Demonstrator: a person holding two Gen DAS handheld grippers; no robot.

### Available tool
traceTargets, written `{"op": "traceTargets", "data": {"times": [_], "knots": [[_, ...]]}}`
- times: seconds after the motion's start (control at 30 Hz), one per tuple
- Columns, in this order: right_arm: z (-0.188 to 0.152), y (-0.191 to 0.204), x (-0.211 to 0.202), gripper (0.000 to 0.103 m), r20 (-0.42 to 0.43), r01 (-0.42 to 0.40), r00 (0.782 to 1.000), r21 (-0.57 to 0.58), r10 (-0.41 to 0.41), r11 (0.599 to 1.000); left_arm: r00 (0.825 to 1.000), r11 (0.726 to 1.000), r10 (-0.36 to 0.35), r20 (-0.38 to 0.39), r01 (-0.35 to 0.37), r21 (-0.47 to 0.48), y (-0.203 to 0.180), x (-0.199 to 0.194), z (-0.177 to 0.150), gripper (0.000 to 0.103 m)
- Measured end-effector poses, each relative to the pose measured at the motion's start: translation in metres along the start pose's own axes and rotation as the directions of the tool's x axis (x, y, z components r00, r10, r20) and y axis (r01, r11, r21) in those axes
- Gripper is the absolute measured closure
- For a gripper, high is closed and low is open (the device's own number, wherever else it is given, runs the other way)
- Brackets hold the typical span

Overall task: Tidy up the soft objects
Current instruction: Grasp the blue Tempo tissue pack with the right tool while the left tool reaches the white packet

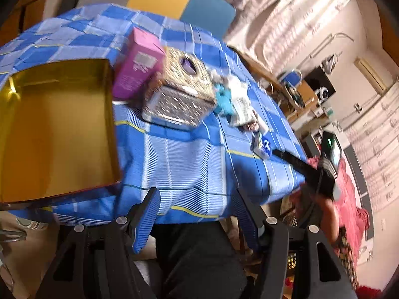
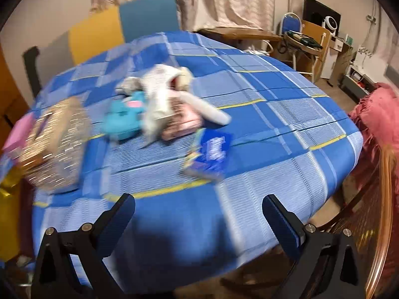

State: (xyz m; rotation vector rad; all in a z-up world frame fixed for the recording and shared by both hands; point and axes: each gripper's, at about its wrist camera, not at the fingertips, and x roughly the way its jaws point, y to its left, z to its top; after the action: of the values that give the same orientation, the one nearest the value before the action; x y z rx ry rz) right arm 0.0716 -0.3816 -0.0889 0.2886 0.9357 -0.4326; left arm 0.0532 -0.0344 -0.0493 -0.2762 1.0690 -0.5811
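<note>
Both grippers' fingers apart, empty: left gripper (image 1: 197, 214), right gripper (image 2: 199, 221). Soft toys (image 2: 149, 104) piled mid-table, tin (image 1: 54, 129) empty. Risk: fast blurred approach knocks blue pack (image 2: 212, 152) or misgrips limp toy.

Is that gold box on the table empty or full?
Empty. The left wrist view shows the gold box open-topped, with only bare shiny floor and walls inside.
</note>
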Motion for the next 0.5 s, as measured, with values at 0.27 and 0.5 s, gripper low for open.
{"op": "traceTargets", "data": {"times": [0.27, 0.5], "knots": [[0.037, -0.028, 0.061, 0.016, -0.105, -0.043, 0.993, 0.080, 0.051, 0.996, 0.997, 0.995, 0.001, -0.074, 0.007, 0.100, -0.026, 0.041, 0.008, 0.038], [0.039, -0.009, 0.086, 0.024, -0.158, -0.075, 0.985, -0.010, 0.072, 0.997, 0.996, 0.989, 0.069, -0.056, -0.061, 0.138, -0.040, 0.061, 0.018, 0.035]]}}
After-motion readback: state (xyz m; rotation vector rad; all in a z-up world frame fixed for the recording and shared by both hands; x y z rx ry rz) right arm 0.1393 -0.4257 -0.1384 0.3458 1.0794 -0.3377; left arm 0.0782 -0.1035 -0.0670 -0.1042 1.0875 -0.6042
